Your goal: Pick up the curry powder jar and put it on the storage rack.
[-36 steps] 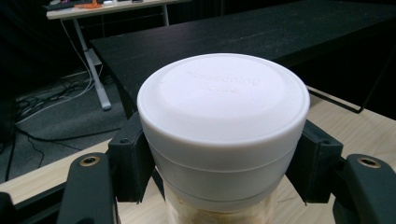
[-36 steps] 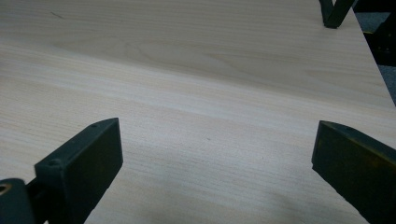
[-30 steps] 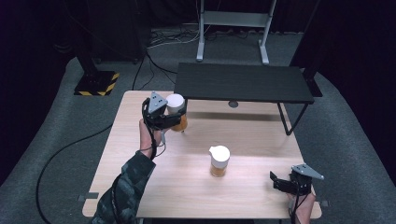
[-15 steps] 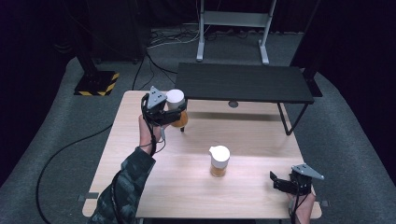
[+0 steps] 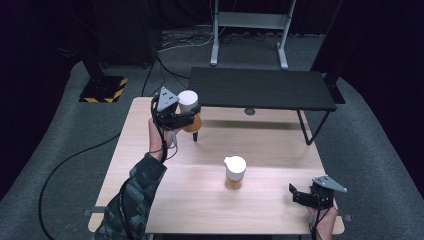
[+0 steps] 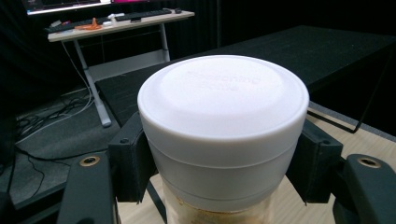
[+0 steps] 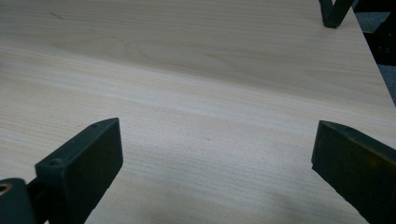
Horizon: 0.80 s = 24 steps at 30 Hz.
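**Left gripper clamps white-lidded jar; right gripper idle, jaws apart**

We see the left gripper [image 5: 186,119] in the upper left of the high view, at the far left part of the wooden table [image 5: 270,150], clenched on a jar [image 5: 190,116] with a white lid [image 5: 187,99] and amber-brown contents. In the left gripper view the lid [image 6: 223,105] sits dead centre of the frame, and the two black jaws press on the jar from the left and right sides, gripping just under the lid's lower edge, on the lid skirt and upper jar wall. Lid top stands above the jaw tips. Jar looks upright. We cannot tell from the pictures whether its base touches the table or hangs just above it. The person's left hand [image 5: 159,140] and a patterned sleeve [image 5: 131,195] come up from the bottom left of the high view.

A second jar [image 5: 234,172], also white-lidded with brownish contents, stands upright near the centre of the high view, on the table, well apart from both grippers.

The right gripper [image 5: 299,196] is at the lower right of the high view, near the table's near right corner. In the right gripper view its jaws are spread wide, one at lower left and one at lower right, with bare wood between them, nothing grasped.

A black shelf [image 5: 260,89] on thin legs stands over the far edge of the table, upper centre of the high view, just beside the held jar.
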Each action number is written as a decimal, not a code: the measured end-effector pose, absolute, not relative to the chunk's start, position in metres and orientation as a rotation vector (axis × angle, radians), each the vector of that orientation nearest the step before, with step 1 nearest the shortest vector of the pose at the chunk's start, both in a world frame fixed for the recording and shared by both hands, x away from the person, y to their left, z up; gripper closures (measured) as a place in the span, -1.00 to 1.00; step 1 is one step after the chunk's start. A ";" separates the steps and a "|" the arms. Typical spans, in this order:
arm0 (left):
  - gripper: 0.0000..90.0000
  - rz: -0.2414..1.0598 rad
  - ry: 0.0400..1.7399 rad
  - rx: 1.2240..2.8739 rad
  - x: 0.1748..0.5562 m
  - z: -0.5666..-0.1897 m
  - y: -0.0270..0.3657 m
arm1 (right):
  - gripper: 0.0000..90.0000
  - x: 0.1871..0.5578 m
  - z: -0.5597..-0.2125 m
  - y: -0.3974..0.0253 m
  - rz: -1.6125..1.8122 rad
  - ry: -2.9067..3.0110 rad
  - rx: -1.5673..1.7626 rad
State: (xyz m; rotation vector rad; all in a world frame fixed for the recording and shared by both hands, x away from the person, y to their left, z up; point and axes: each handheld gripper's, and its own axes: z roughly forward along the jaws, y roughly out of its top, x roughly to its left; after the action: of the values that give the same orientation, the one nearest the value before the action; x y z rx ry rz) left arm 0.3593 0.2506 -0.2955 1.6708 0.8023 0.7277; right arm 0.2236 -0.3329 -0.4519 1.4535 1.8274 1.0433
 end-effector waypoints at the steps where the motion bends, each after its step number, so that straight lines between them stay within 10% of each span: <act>1: -0.27 0.728 0.800 1.671 0.359 -0.295 0.251 | -0.98 0.224 -0.452 -0.333 1.044 1.827 1.454; 24: -0.27 0.735 0.769 1.644 0.366 -0.275 0.248 | -0.98 0.225 -0.451 -0.333 1.043 1.832 1.456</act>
State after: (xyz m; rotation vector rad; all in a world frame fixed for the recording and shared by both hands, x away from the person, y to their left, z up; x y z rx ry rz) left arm 0.3662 0.2482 -0.2746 1.6436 0.7686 0.7348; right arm 0.2245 -0.3333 -0.4515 1.4565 1.8321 1.0432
